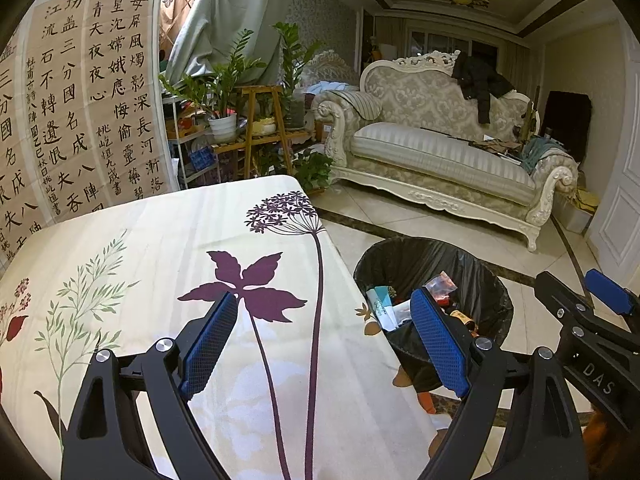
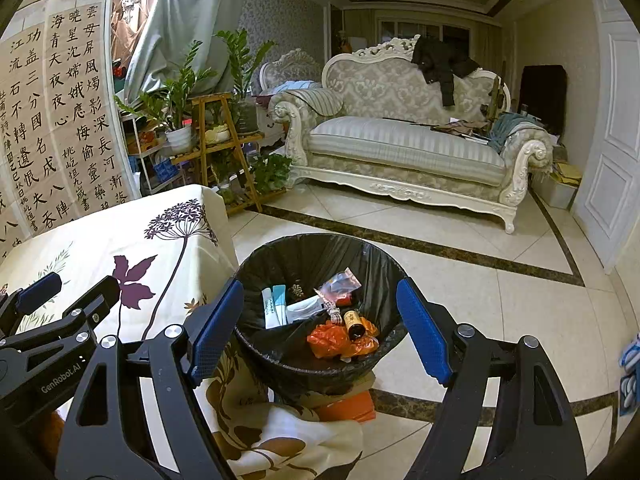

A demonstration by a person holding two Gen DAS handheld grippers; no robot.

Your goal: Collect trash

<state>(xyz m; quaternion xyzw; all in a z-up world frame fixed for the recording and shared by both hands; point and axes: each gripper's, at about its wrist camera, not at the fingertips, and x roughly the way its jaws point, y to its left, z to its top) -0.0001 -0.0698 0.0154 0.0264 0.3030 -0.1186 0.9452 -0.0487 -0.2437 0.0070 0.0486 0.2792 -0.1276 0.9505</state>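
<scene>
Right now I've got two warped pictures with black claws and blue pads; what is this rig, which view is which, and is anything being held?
These are two hand-held grippers, each with a fisheye camera looking along its fingers. The left wrist view shows the left gripper above the cream floral tablecloth, which looks bare. The right wrist view shows the right gripper framing the black-lined round trash bin, which holds an orange plastic bag, a small brown bottle and white and blue packets. Both grippers are open and empty.
</scene>
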